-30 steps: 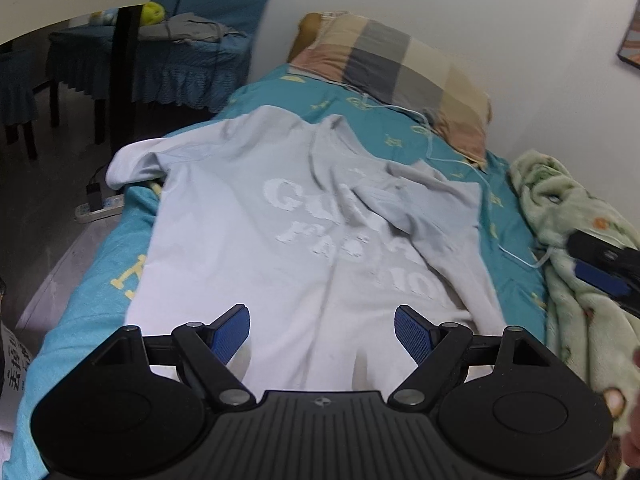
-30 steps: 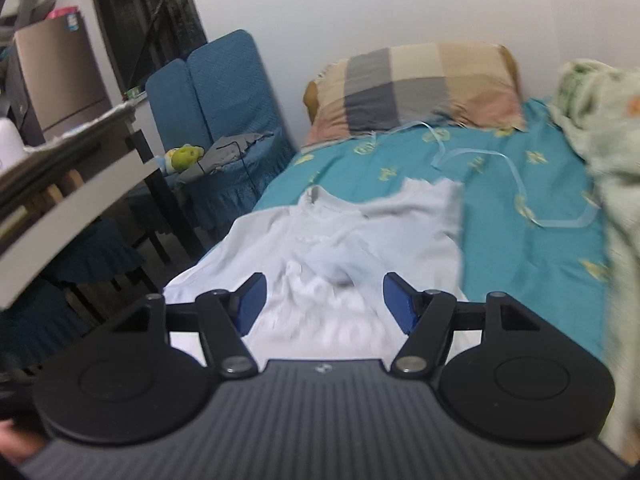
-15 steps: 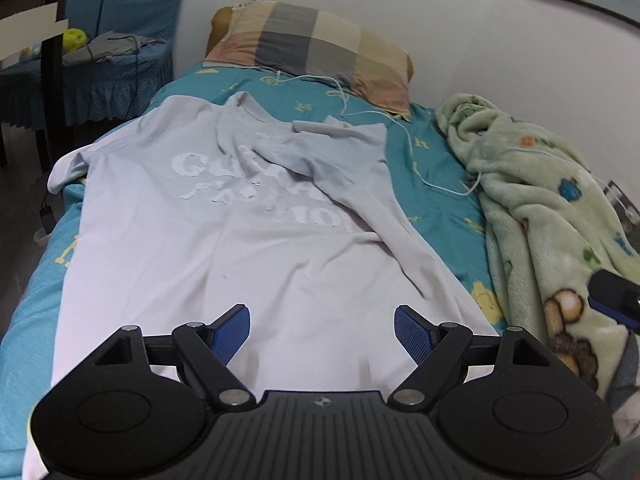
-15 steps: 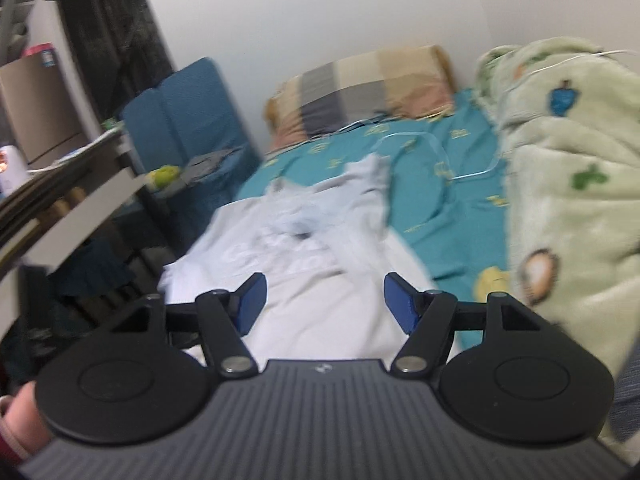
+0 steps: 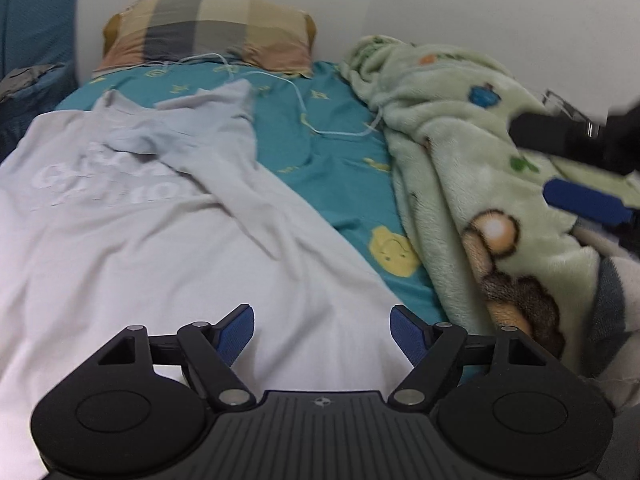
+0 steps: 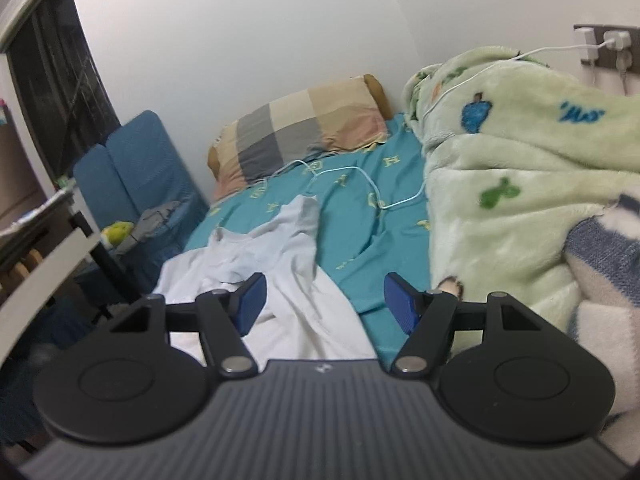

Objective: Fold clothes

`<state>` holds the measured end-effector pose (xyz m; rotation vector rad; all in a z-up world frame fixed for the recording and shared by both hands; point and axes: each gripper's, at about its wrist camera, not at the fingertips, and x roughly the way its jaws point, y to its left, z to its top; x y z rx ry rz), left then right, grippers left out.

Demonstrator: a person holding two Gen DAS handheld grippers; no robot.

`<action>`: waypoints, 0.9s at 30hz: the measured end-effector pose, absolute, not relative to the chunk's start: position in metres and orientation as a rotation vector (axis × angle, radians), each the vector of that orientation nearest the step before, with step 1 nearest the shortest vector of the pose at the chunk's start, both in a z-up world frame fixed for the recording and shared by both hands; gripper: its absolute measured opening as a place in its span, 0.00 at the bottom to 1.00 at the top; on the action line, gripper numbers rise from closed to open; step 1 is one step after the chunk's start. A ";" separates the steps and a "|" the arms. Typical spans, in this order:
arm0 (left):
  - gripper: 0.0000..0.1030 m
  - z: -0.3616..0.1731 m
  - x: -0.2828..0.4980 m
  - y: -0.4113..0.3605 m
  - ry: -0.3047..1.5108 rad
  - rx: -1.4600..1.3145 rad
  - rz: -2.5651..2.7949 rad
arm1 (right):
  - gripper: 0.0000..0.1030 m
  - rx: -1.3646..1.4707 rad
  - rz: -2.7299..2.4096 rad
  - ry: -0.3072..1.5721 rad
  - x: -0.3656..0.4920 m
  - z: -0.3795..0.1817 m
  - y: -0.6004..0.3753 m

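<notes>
Bed sheet [image 5: 344,168]: teal, yellow printed motifs, covers mattress.
Pillow [image 5: 208,32]: checked grey, beige, pink; at head of bed, against white wall [image 6: 240,32].
Cable [image 5: 304,116]: white, loops across sheet below pillow, runs onto blanket.
Blanket [image 5: 460,152]: pale green fleece, cartoon prints, heaped along wall side of bed.
Wall socket [image 6: 604,46]: above blanket, white plugs inserted.
Chair [image 6: 136,164]: blue cover, beside head of bed; grey cloth [image 6: 154,220] and yellow-green toy [image 6: 116,232] on seat.
</notes>
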<state>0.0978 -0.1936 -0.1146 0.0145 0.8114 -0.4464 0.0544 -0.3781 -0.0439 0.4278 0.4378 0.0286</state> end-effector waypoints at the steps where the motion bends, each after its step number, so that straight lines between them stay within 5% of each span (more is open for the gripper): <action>1: 0.75 -0.120 0.101 -0.202 0.821 0.040 -0.439 | 0.65 0.425 0.026 0.439 0.055 -0.045 -0.378; 9: 0.69 -0.160 0.118 -0.230 0.885 0.110 -0.322 | 0.66 0.455 0.043 0.460 0.061 -0.053 -0.380; 19: 0.07 -0.153 0.125 -0.222 0.873 0.143 -0.290 | 0.66 0.502 0.051 0.496 0.070 -0.064 -0.381; 27: 0.03 -0.102 0.129 -0.161 0.920 -0.132 -0.399 | 0.65 0.525 0.041 0.519 0.074 -0.069 -0.383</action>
